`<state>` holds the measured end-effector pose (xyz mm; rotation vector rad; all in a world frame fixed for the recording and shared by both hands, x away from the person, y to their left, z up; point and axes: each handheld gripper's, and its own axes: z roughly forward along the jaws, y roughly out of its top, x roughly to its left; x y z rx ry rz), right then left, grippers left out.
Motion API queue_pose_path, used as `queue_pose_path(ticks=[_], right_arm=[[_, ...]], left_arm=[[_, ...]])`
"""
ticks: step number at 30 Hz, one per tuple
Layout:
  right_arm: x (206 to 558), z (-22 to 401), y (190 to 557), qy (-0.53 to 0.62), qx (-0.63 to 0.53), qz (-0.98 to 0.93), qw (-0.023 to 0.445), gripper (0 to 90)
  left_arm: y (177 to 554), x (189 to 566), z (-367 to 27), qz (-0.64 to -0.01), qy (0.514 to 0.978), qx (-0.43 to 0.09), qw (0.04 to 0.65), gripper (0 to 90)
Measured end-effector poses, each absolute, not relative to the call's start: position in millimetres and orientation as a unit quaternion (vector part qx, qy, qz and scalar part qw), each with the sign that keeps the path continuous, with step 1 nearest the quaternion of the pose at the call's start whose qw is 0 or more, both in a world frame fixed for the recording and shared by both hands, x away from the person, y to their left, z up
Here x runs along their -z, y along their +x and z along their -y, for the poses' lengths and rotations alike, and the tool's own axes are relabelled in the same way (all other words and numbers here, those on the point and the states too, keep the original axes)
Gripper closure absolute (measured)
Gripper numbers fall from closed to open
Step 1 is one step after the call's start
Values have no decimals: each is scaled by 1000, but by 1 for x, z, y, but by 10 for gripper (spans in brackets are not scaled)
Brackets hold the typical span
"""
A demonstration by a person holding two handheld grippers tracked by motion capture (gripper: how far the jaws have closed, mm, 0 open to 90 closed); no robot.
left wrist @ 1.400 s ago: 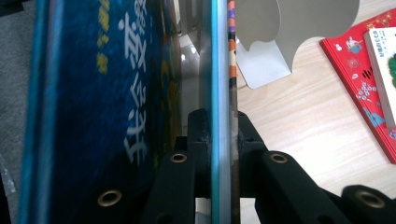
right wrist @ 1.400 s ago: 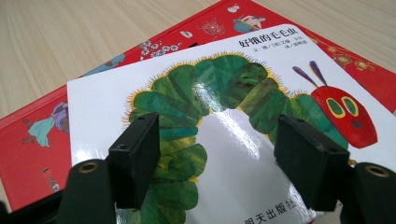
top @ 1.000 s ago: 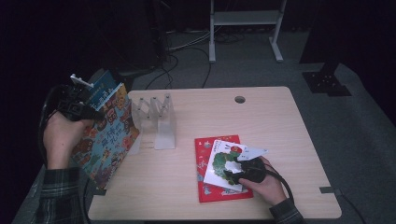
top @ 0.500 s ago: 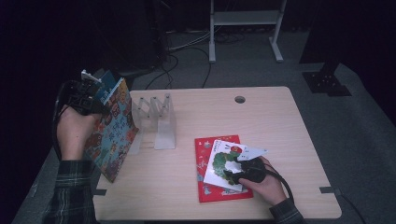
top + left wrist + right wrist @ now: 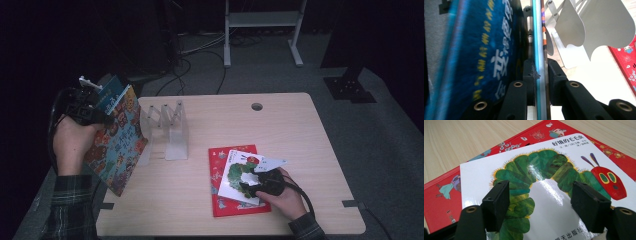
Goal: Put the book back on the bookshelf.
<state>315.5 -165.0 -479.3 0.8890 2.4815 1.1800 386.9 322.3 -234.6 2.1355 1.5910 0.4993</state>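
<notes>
Pale wood worktop: at its near edge the right tongs rest over a white caterpillar picture book, which lies on a red book, their jaws set apart above the cover and clasping nothing. Further back at the left edge, the left tongs are clenched on the rim of a colourful picture book, held upright and tilted off the worktop by the person's left hand. Just beside that book stands a clear divider rack, and beyond the worktop a white metal stand rises from the grey floor.
</notes>
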Motion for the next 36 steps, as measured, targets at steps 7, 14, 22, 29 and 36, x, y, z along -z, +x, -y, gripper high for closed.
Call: queue_pose_path(ticks=[7, 14, 22, 29, 36], right_arm=[[479, 165, 315, 306, -405, -852, 126, 305], [479, 165, 315, 306, -405, -852, 126, 305], [479, 165, 316, 306, -405, -852, 125, 304], [479, 165, 316, 306, -405, -852, 126, 305], [479, 165, 315, 305, -403, -853, 126, 305]], left_arm=[[378, 216, -323, -564, 770, -194, 227, 791], [372, 208, -315, -544, 786, -184, 230, 857], [373, 220, -303, -518, 803, -161, 247, 879], [373, 232, -291, -495, 819, -141, 253, 883], [376, 252, -278, -476, 831, -122, 258, 878]])
